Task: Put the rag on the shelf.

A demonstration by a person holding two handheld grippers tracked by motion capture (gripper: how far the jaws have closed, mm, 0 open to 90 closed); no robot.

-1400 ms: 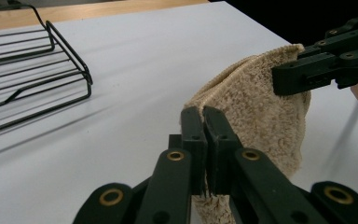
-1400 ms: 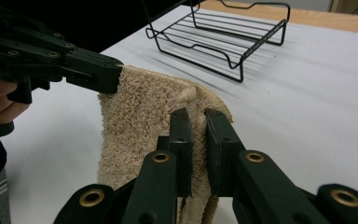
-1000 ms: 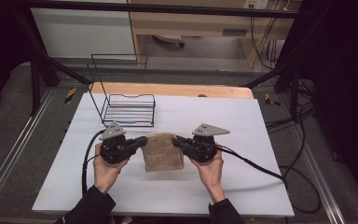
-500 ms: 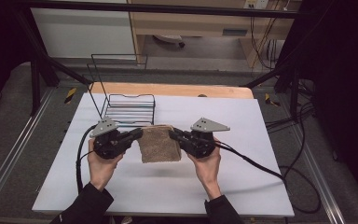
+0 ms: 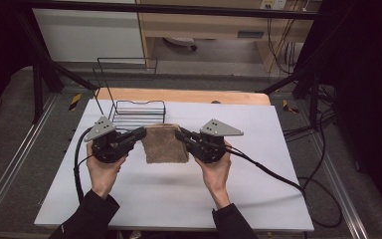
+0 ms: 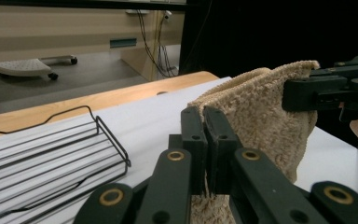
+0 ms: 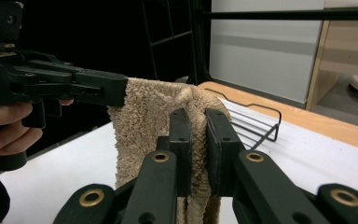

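Observation:
A folded tan towel (image 5: 164, 144) hangs between my two grippers above the white table (image 5: 179, 194). My left gripper (image 5: 142, 132) is shut on the towel's upper left corner, and my right gripper (image 5: 180, 133) is shut on its upper right corner. In the left gripper view the jaws pinch the towel (image 6: 265, 116) at its edge, with my left gripper (image 6: 204, 114) in front and the other gripper (image 6: 289, 93) holding the far corner. In the right gripper view my right gripper (image 7: 193, 116) clamps the towel (image 7: 144, 126), which drapes down from the top edge.
A black wire rack (image 5: 139, 112) stands on the table just behind the towel at the back left. A wooden strip (image 5: 189, 96) runs along the table's far edge. Cables (image 5: 273, 174) trail from each gripper across the table.
Both grippers have risen and moved toward the far side with the towel, which has come up off the table and hangs from its top corners close to the wire rack.

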